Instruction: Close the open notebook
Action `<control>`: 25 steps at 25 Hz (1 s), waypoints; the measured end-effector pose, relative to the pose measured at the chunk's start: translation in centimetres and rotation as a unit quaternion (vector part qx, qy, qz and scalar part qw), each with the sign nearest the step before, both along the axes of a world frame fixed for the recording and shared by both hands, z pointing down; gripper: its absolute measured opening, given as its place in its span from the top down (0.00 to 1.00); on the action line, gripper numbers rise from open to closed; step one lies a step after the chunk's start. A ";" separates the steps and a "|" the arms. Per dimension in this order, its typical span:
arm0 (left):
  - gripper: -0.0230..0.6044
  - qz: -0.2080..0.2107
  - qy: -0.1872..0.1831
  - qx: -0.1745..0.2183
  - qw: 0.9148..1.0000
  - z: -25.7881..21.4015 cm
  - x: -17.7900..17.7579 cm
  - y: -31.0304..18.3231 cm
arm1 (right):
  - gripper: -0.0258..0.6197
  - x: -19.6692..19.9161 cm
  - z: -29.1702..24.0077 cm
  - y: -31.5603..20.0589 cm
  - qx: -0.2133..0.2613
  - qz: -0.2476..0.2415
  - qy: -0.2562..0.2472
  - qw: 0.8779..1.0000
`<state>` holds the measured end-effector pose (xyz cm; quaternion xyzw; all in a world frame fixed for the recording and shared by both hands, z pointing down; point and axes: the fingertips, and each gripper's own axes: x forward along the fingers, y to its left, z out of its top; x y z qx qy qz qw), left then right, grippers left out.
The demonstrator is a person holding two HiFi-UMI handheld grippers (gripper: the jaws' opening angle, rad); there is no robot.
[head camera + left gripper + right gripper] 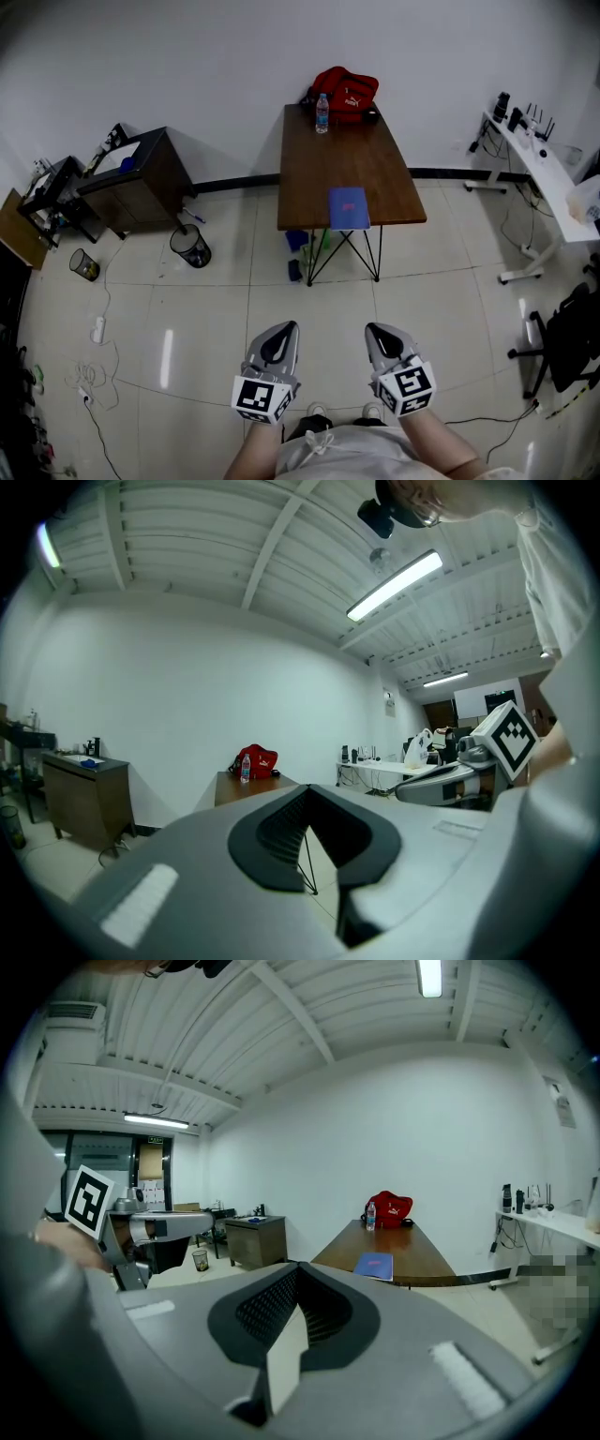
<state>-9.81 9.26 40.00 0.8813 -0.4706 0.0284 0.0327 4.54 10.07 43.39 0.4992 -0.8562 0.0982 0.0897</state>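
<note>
L gripper (286,329) & R gripper (376,329): both sets of jaws are shut tight w/ nothing in them. The notebook (349,207) is far ahead of both jaws, a bit more to the R side. It lies flat at the near edge of the table (323,169), blue cover up. The bottle (322,112) & red bag (345,91) sit even further ahead, at the table's far end.

Plain white walls (187,56) meet a pale, glossy tiled floor (187,309). A long brown wooden table on thin black legs (319,169) stands end-on to the far wall. To its left are a dark wooden cabinet (150,183) and a black mesh wastebasket (190,248), and a white desk (548,178) runs along the right. Fluorescent tubes (394,585) light the ribbed white ceiling (187,527).
</note>
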 end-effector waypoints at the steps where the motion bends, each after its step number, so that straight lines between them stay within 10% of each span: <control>1: 0.95 0.001 -0.001 -0.003 1.000 0.0 0.4 0.2 | 0.95 0.3 -0.3 0.1 0.003 -0.003 0.001 1.000; 25: 0.95 0.032 0.000 -0.001 0.999 -2.1 5.8 0.8 | 0.95 4.4 -3.2 0.8 0.040 -0.003 0.013 0.999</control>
